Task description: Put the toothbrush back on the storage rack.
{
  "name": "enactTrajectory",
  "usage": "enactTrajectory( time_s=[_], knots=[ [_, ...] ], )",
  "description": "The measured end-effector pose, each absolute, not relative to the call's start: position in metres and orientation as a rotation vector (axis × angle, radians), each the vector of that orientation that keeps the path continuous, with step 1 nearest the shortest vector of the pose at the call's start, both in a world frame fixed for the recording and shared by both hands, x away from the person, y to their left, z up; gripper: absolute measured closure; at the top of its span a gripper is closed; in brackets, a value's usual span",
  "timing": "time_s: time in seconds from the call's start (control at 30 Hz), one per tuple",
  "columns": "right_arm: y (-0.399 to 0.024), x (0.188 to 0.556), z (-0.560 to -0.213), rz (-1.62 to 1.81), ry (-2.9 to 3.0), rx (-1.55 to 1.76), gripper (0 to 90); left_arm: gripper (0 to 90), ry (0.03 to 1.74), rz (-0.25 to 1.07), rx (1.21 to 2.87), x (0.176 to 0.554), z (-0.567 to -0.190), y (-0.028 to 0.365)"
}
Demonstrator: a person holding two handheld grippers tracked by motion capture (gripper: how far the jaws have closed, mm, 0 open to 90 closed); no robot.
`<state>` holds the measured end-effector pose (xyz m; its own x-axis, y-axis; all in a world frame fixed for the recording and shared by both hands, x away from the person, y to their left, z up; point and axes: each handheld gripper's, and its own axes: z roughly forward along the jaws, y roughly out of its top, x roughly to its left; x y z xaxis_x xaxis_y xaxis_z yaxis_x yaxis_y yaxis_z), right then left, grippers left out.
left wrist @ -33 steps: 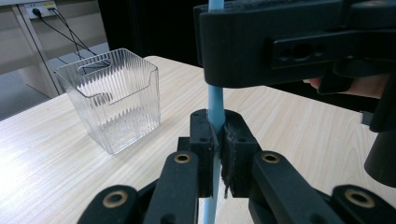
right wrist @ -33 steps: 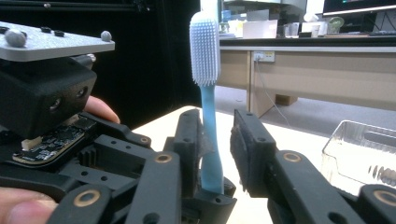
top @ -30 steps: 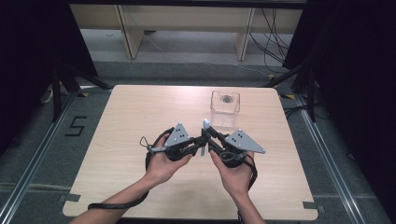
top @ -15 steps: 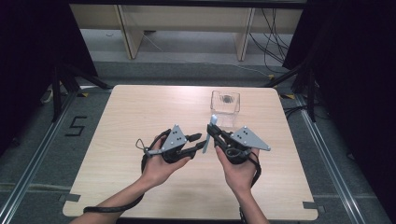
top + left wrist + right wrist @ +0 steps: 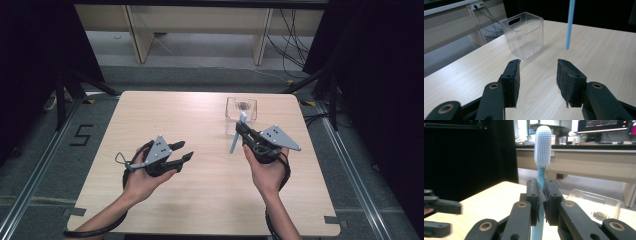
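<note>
Wooden tabletop [image 5: 200, 125]: one clear box [image 5: 241, 111], one blue toothbrush [image 5: 541, 170]. Bristles visible in right gripper view. Right claw [image 5: 239, 131] clamps toothbrush; left claw [image 5: 184, 151] has just been opening, empty.

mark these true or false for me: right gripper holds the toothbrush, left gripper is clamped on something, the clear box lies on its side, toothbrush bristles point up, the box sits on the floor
1. The right gripper holds the toothbrush. True: its jaws are shut on the blue handle.
2. The left gripper is clamped on something. False: its jaws have just been opening and nothing is between them.
3. The clear box lies on its side. False: it stands upright, open end up.
4. The bristle end of the toothbrush is uppermost. True, as the right gripper view shows.
5. The clear box sits on the floor. False: it stands on the table, near its far edge.
</note>
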<state>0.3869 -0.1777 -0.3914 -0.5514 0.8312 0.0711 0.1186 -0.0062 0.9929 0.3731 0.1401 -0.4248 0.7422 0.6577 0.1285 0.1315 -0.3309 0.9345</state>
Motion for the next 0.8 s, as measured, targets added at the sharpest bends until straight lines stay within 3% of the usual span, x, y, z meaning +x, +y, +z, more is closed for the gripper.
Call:
enactTrajectory(
  time_s=[0.33,0.8],
  knots=[
    [-0.191,0.411,-0.387,1.546,1.678,1.033,84.0,50.0,0.681,0.618,1.868,0.367,-0.446,0.179],
    [-0.202,0.432,-0.380,1.493,1.633,1.071,83.9,40.9,0.796,0.641,1.742,0.359,-0.475,0.224]
  ],
)
